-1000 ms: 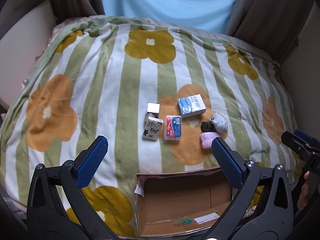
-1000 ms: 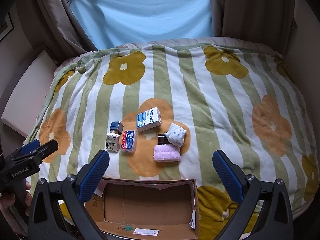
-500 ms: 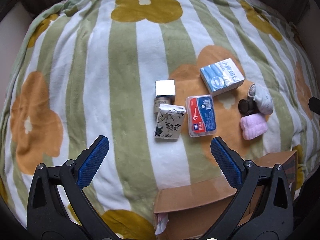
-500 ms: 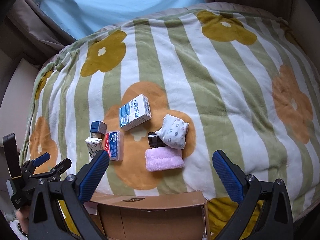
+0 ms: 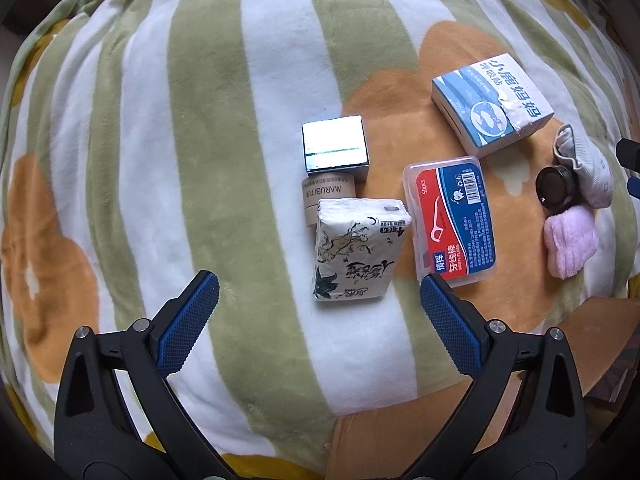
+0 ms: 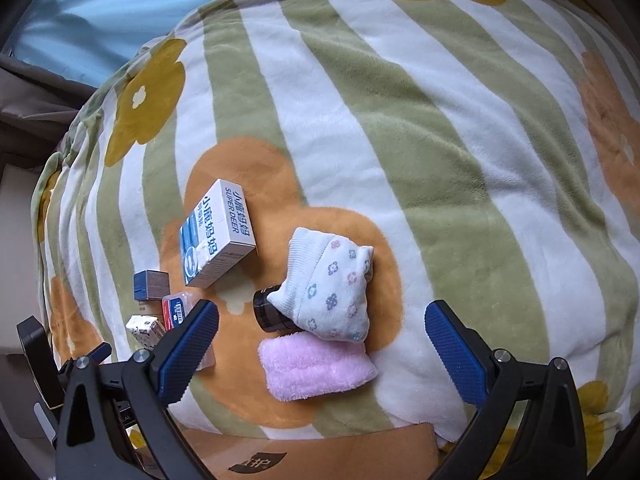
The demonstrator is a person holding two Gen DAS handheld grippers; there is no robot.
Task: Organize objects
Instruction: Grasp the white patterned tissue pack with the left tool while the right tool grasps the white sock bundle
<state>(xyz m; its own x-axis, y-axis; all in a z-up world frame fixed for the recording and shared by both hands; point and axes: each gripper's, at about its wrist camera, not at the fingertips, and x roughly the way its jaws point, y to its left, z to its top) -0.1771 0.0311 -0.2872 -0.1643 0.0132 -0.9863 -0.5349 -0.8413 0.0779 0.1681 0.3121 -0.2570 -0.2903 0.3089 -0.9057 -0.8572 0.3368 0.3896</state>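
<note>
Both hand-held grippers moved closer: left [image 5: 318,304] over tissue pack [image 5: 356,249], right [image 6: 320,336] over pink towel [image 6: 316,368]; both wide open, empty.

Soft daylight filled the room, coming through the pale blue curtain [image 6: 120,4] behind the far edge of the bed. The striped blanket [image 5: 248,80] was evenly lit, with only faint shadows tucked under the small things lying on it. A bright glare sat on the top of the mirrored box [image 5: 334,140]. Both views bulged like a fishbowl, the corners went black, and the centre stayed sharp.
</note>
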